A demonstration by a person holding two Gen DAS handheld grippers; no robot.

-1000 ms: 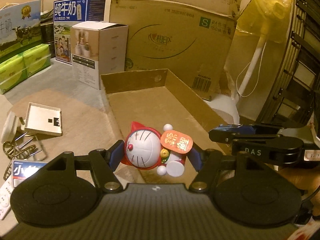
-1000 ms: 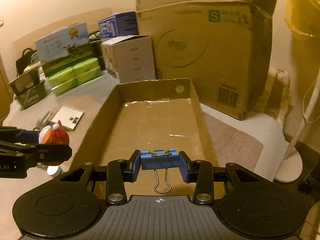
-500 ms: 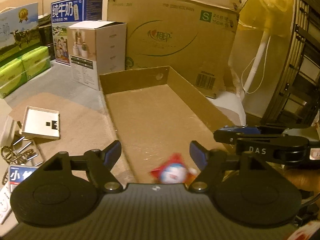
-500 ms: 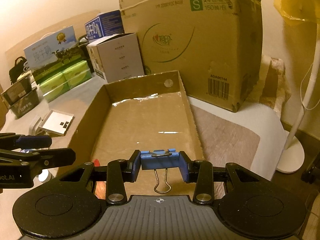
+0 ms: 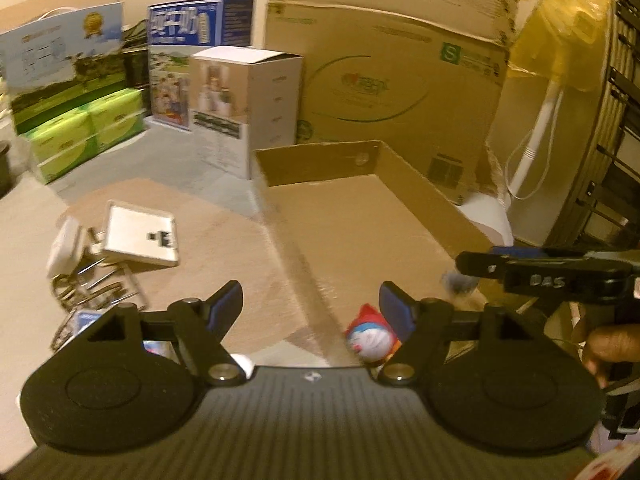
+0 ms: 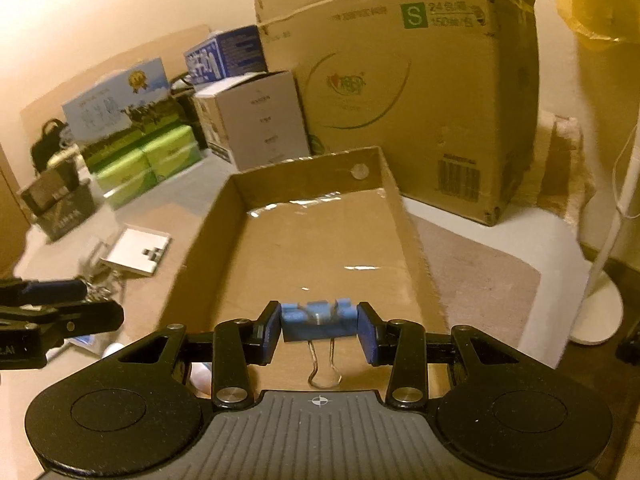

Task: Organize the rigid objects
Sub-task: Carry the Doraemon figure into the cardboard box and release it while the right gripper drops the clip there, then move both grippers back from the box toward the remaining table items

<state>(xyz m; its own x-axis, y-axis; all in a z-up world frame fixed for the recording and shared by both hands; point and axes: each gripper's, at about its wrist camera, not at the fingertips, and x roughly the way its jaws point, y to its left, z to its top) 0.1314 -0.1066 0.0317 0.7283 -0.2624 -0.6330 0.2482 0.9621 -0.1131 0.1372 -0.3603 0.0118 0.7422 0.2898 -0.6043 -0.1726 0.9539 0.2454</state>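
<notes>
the cat figurine [image 5: 370, 342] lies in the shallow cardboard tray [image 5: 436, 204], at 5 o'clock of the left gripper [image 5: 311, 307], half hidden by its finger and blurred. that claw gapes, empty. the right gripper [image 6: 319, 327] angles down over the tray, jaws just parting; the blue binder clip [image 6: 318, 320] sits loose between them.

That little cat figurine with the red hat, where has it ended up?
In the left wrist view the cat figurine lies at the near end of the shallow cardboard tray, just below the left gripper's right finger, not held.
</notes>
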